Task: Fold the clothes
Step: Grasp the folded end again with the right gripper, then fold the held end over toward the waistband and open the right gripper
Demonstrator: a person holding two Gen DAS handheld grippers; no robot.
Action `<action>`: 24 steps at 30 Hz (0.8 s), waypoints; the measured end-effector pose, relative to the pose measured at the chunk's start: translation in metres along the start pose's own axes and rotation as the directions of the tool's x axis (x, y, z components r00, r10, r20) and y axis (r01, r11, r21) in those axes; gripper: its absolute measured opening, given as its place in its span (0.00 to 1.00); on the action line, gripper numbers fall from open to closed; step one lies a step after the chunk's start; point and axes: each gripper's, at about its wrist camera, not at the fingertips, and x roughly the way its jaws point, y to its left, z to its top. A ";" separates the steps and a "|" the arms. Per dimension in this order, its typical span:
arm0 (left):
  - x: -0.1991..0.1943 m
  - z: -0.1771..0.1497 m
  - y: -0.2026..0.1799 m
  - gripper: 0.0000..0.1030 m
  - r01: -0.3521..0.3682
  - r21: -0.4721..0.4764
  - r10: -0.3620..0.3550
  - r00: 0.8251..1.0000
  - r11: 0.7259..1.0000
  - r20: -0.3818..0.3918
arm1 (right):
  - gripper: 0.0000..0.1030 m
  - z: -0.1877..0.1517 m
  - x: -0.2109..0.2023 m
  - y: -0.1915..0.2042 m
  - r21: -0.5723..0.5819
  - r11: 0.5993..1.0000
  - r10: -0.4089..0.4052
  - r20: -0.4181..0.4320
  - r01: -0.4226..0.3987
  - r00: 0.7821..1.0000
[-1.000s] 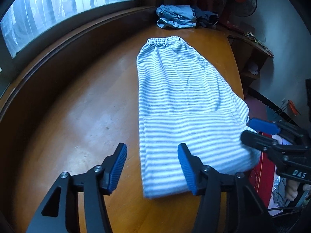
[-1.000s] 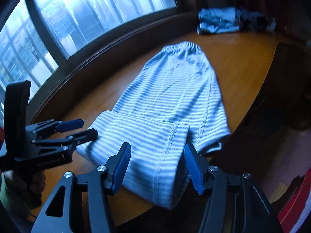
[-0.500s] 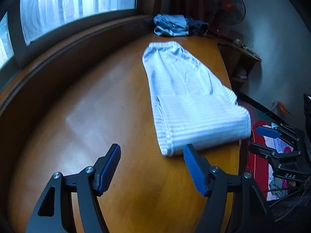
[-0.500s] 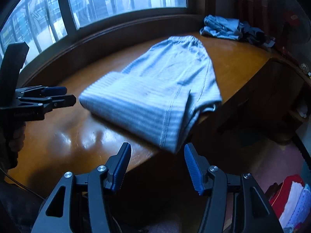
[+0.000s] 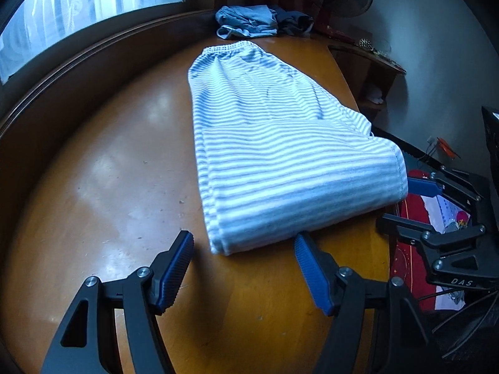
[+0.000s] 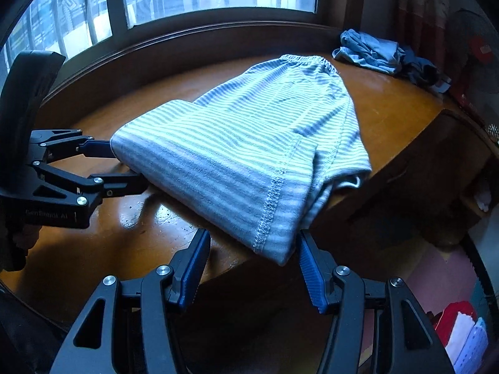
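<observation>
Drawn back in toward the near fold since half a second ago, both of them. Blue-and-white striped fabric shorts (image 5: 274, 162) lying flat on the glossy brown wooden bench (image 5: 103, 168), lower part doubled over, waistband at the far end, one corner drooping past the bench edge. Left hand-held gripper (image 5: 243, 268) spread wide, empty, just short of the fold's near corner. Right hand-held gripper (image 6: 252, 261) likewise agape, holding nothing, straddling the overhanging corner. Beyond, a crumpled heap of blue clothes (image 5: 249, 23), partly too dark to make out.
</observation>
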 end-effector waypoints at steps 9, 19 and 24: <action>0.008 0.005 -0.012 0.63 -0.027 0.064 0.026 1.000 0.998 0.010 | 0.53 -0.001 0.006 0.000 0.007 1.000 0.014 0.012 -0.014 1.000; -0.007 0.010 -0.028 0.54 -0.023 0.072 0.021 0.999 0.997 0.031 | 0.29 0.001 -0.003 -0.005 0.014 0.999 0.050 0.050 -0.051 0.997; -0.030 0.018 -0.036 0.52 0.004 0.078 -0.009 0.998 0.997 0.061 | 0.27 0.004 -0.030 -0.009 0.033 0.996 0.080 0.103 -0.084 0.992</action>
